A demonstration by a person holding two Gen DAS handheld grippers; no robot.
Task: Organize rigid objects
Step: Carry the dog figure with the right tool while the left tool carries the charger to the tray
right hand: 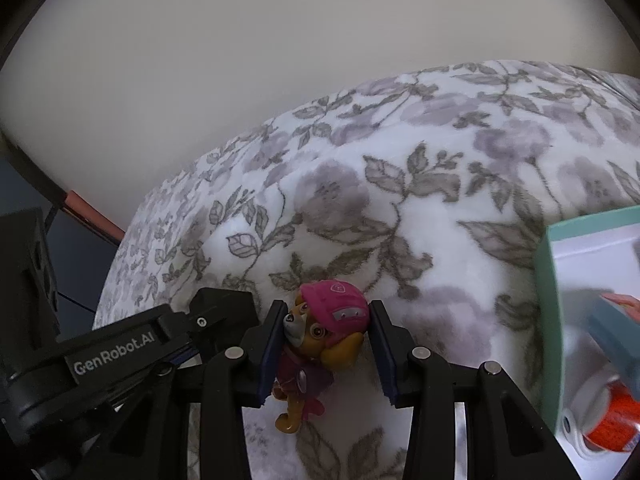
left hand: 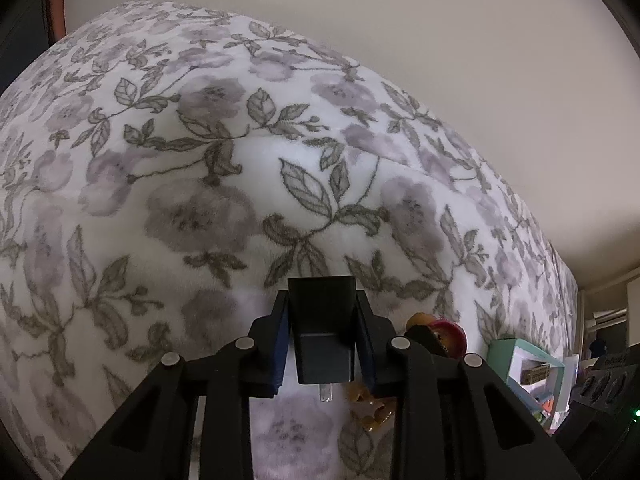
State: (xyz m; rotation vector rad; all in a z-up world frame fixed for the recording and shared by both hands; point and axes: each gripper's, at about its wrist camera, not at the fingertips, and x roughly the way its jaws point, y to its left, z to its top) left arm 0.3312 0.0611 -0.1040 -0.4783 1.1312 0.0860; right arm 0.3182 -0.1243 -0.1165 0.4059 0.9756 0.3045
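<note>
We see our left gripper (left hand: 322, 344) clamping a black charger block (left hand: 323, 338), our right gripper (right hand: 326, 344) around a pink-capped puppy figure (right hand: 320, 336), one gap showing, above the floral blanket (left hand: 200, 200); plain wall (right hand: 240, 60) behind.

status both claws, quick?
Left claw: closed on the black plug.
Right claw: around the toy dog, right pad apart; grip unclear.

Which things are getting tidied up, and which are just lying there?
Getting tidied:
black plastic plug charger in the left tongs
pink-hatted toy puppy between the right tongs
teal cardboard box

Just there:
flowery fleece blanket
cream wall
</note>
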